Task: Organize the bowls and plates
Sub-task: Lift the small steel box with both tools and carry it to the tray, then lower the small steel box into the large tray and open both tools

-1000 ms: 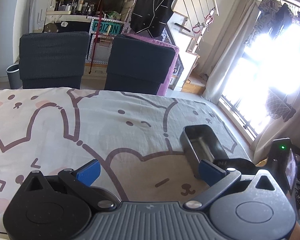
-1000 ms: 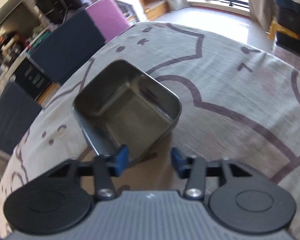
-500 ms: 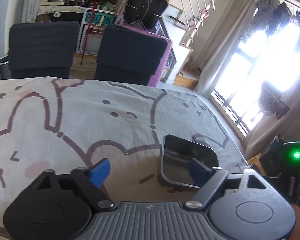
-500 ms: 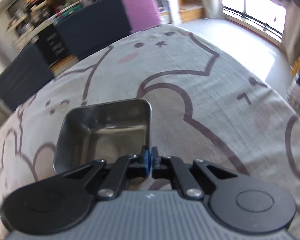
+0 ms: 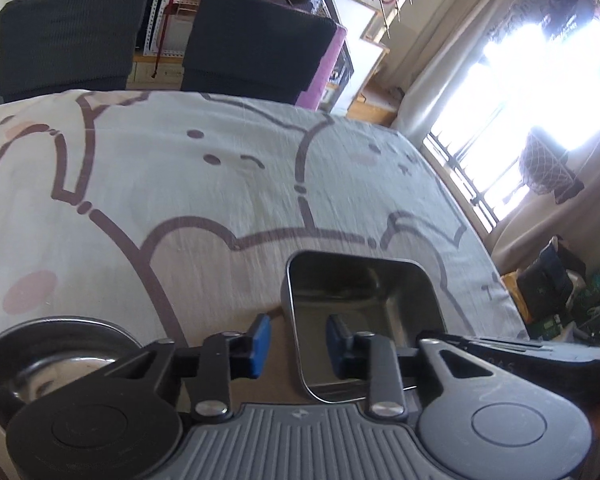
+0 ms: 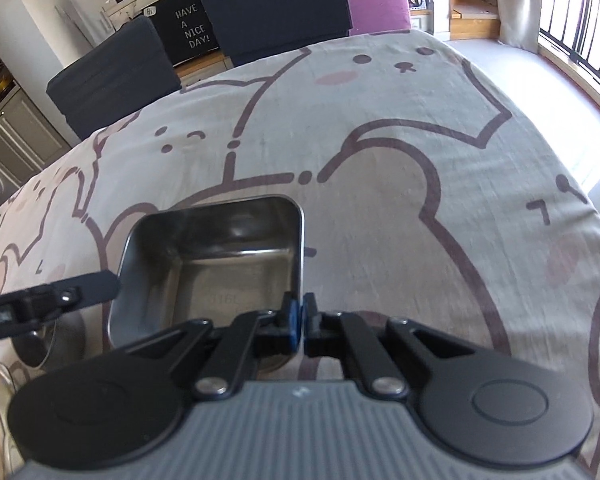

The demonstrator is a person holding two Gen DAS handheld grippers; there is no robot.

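Observation:
A square steel tray (image 6: 220,264) is held above the bear-print tablecloth (image 6: 380,220). My right gripper (image 6: 299,320) is shut on the tray's near right wall. In the left wrist view the same tray (image 5: 360,312) is straddled by my left gripper (image 5: 296,340), which is half open, one pad outside the tray's left wall and one pad inside. A round steel bowl (image 5: 60,356) lies at the lower left, partly behind the left gripper body; it also shows in the right wrist view (image 6: 48,344). The left gripper's finger (image 6: 60,292) reaches the tray's left edge.
Two dark chairs (image 5: 68,36) and a purple-backed one (image 5: 324,60) stand at the table's far edge. The table's right edge (image 5: 480,240) drops toward a bright window. Shelves and cabinets lie beyond.
My right gripper closed on the tray wall and carried it left. My left gripper narrowed and moved over the tray's left wall. The round bowl came into view.

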